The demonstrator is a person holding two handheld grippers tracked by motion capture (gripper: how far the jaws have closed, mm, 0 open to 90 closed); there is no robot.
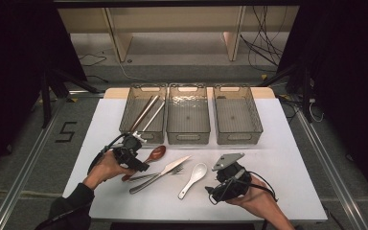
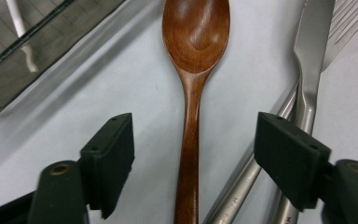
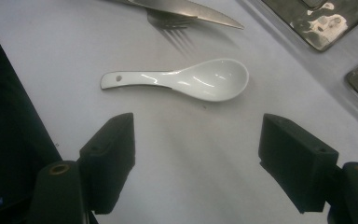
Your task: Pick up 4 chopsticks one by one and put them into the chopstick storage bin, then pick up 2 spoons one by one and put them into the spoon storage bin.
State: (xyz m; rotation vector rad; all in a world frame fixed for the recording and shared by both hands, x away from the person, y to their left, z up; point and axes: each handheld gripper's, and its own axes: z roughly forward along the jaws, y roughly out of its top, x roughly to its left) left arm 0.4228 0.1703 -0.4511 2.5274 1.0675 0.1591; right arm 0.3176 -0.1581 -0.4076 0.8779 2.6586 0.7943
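Wide-open left gripper (image 2: 193, 154) straddles the wooden spoon (image 2: 193, 60) handle without touching it; knife (image 2: 307, 70) lies beside its right jaw. Right gripper (image 3: 196, 158) is open, holding nothing.

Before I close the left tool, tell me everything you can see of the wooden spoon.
The wooden spoon is one piece of glossy reddish-brown wood with visible grain: an oval bowl, hollow side up, narrowing into a slim handle. It lies flat on the white table, bowl toward the bins, near the smoky left bin. Its handle runs between the open jaws of the left tool, untouched by either pad. The steel cutlery handles lie close beside it; contact cannot be told.
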